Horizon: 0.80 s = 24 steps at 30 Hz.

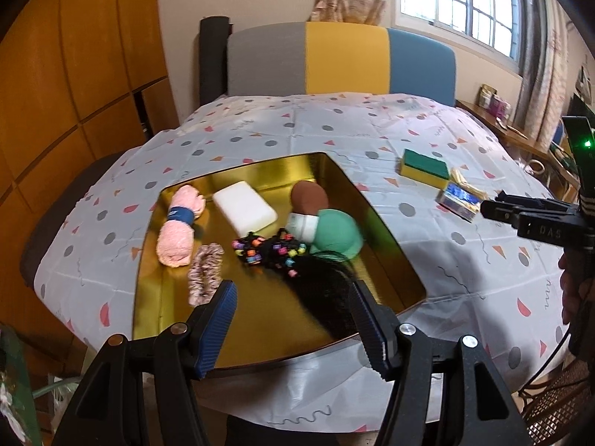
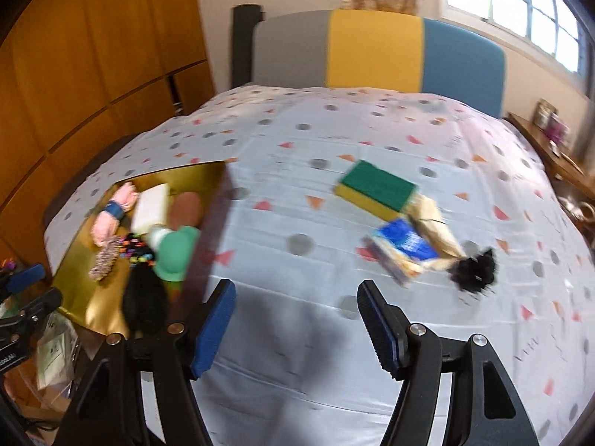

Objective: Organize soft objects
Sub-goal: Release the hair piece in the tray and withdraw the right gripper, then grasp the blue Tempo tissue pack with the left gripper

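Note:
A gold tray (image 1: 334, 171) holds a pink rolled towel (image 1: 178, 230), a white foam block (image 1: 245, 210), a brown puff (image 1: 308, 195), a green round cushion (image 1: 336, 234), a beaded black hair tie (image 1: 267, 251), a pink scrunchie (image 1: 204, 271) and a black hair tuft (image 1: 327, 290). My left gripper (image 1: 293, 290) hovers open over the tray's near end; its pads do not touch the tuft. Out on the cloth lie a green-and-yellow sponge (image 2: 375, 187), a blue packet (image 2: 403, 249) and a blond hairpiece with a black end (image 2: 442, 238). My right gripper (image 2: 297, 293) is open above bare cloth, holding nothing.
The patterned tablecloth (image 2: 297, 141) covers the whole table. A grey, yellow and blue chair back (image 1: 342, 59) stands at the far edge. Wooden cabinets (image 1: 74, 74) line the left. The right gripper (image 1: 494, 210) pokes in at the right of the left wrist view, near the blue packet (image 1: 457, 199).

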Available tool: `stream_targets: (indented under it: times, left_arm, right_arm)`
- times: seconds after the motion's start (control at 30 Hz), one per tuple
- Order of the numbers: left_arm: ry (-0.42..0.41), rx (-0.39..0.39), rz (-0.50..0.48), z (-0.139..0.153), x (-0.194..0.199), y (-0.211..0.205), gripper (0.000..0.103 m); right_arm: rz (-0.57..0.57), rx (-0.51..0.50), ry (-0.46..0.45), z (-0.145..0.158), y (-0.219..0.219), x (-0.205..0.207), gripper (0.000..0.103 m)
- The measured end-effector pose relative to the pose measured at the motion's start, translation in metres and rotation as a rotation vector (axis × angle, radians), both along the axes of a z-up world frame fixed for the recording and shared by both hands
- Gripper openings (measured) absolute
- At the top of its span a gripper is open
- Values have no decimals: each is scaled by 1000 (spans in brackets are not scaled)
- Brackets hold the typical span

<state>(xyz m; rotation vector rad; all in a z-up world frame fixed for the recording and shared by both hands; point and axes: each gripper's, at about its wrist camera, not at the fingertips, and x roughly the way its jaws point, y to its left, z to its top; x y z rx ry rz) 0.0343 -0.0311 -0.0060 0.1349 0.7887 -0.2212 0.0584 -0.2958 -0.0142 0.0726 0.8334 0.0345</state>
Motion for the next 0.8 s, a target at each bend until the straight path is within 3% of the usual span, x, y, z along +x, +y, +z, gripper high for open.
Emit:
stream_targets:
  times: [0.1,0.43,0.57,0.8]
  left_arm:
    - [1,6,-28,0,0,-11,63]
    - [71,-35,-140,1,14,-57,63]
    - [106,-27,-202,-2,22,-89,63]
    - [217,-76,-298,-13,45,-155,63]
  right_arm:
    - [-65,-9,3,-3,-29,-5,74]
    - [-381,-34,29,-25,-154,-33,74]
    - [-553,83,58,-38,-198,-46,74]
    - [-588,165,29,-31,-210,-52,75]
